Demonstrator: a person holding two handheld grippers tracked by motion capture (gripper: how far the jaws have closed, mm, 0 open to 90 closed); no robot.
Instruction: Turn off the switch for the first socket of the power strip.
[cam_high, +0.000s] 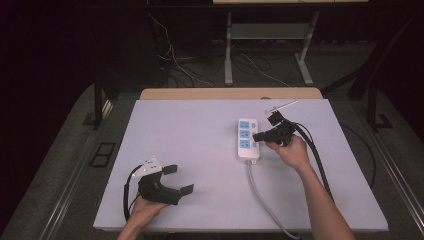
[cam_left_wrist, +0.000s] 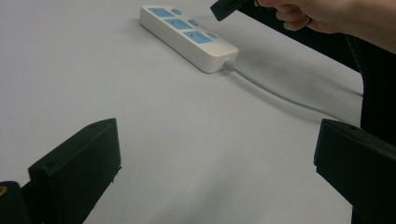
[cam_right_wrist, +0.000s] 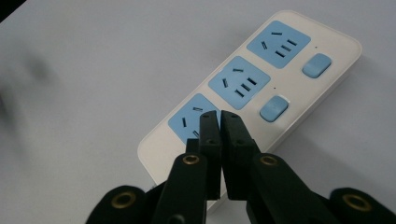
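Note:
A white power strip with three blue sockets and blue switches lies on the white table, its grey cable running to the front edge. My right gripper hovers at the strip's right side, jaws shut with nothing between them. In the right gripper view the closed tips sit over the nearest socket of the power strip. My left gripper rests low at the front left, open and empty. The left gripper view shows the power strip beyond wide jaws.
A thin metal rod lies near the table's far right edge. Behind the table stand a desk frame and loose cables on the dark floor. The right gripper's black cable trails along the forearm.

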